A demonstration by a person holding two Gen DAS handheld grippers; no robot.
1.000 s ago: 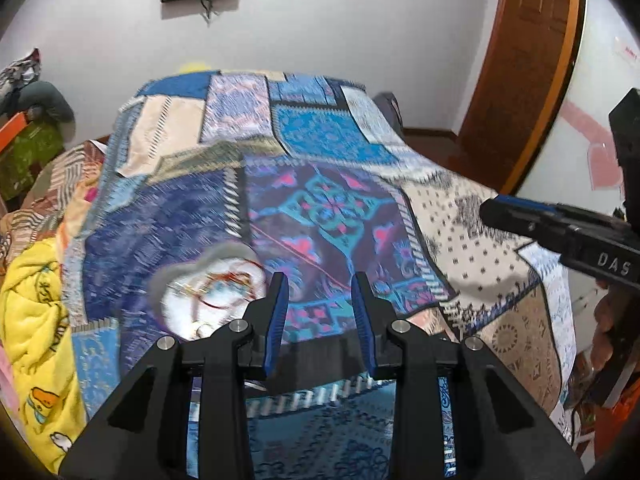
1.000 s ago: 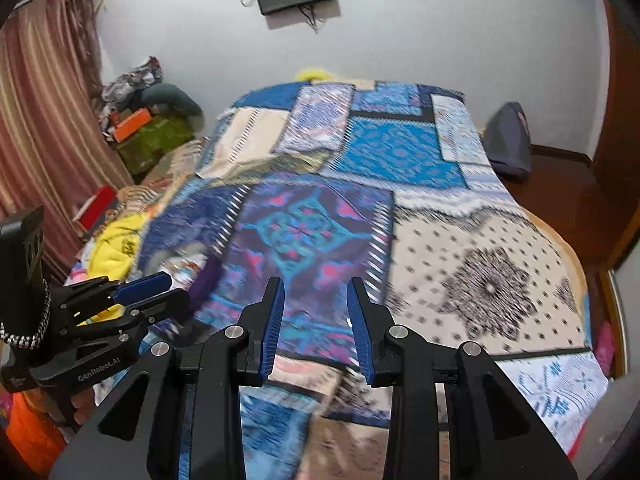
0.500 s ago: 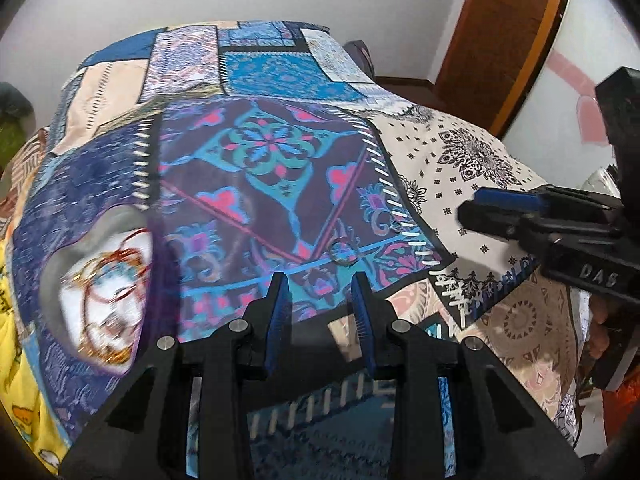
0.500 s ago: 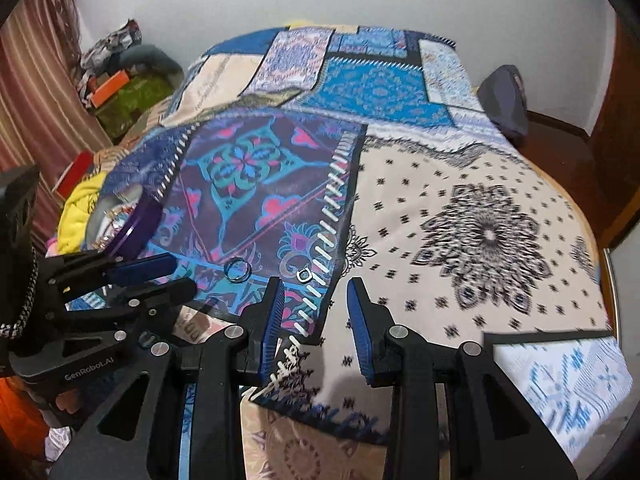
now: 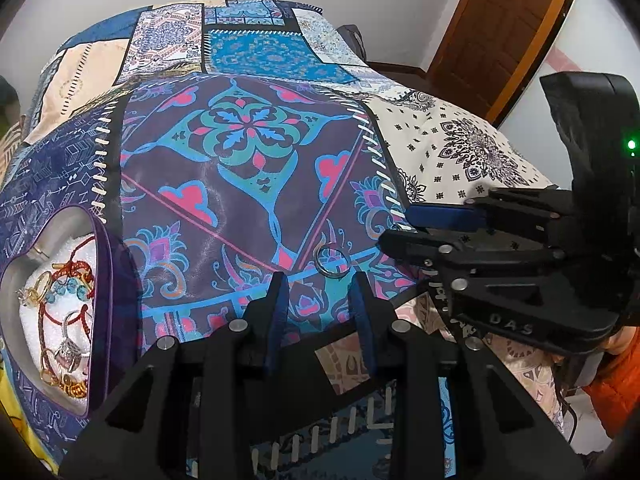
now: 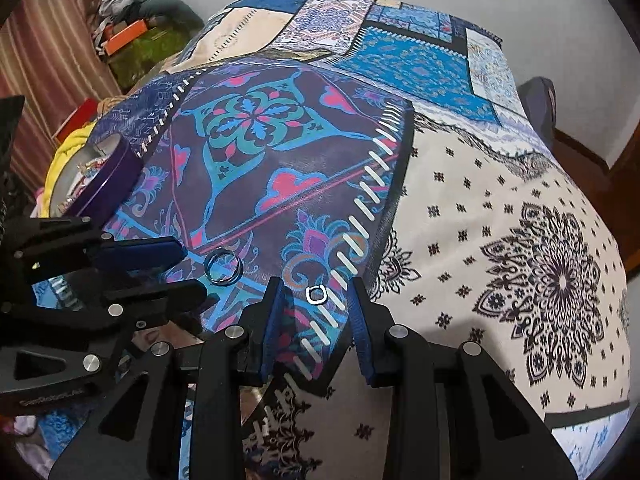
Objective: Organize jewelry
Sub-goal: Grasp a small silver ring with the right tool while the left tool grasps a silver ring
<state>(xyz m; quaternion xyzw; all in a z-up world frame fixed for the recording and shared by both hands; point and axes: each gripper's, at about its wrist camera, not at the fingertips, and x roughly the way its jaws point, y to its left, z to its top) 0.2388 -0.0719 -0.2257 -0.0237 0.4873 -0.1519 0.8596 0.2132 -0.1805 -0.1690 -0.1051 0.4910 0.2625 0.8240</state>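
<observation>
A silver ring lies flat on the patchwork bedspread, on a blue and pink panel near the bed's near edge, just ahead of the left tool. A smaller squarish metal ring rests on the same panel's white stitch marks, to the right of the first and just beyond the tips of the right tool. Both tools hover over the bedspread, each with its blue-padded fingers partly apart and nothing between them; the rings lie clear of the pads. Nothing stands between either tool and its ring, though the right tool's fingers reach in close from the right of the silver ring in the left wrist view. At the far left sits a heart-shaped purple tin, open, lined in white and holding gold rings, a stone-set ring, turquoise beads and red cords. The letters "DAS" show on the right tool's body; lettering on the left tool is too blurred to read. A wooden door stands at the far right.
</observation>
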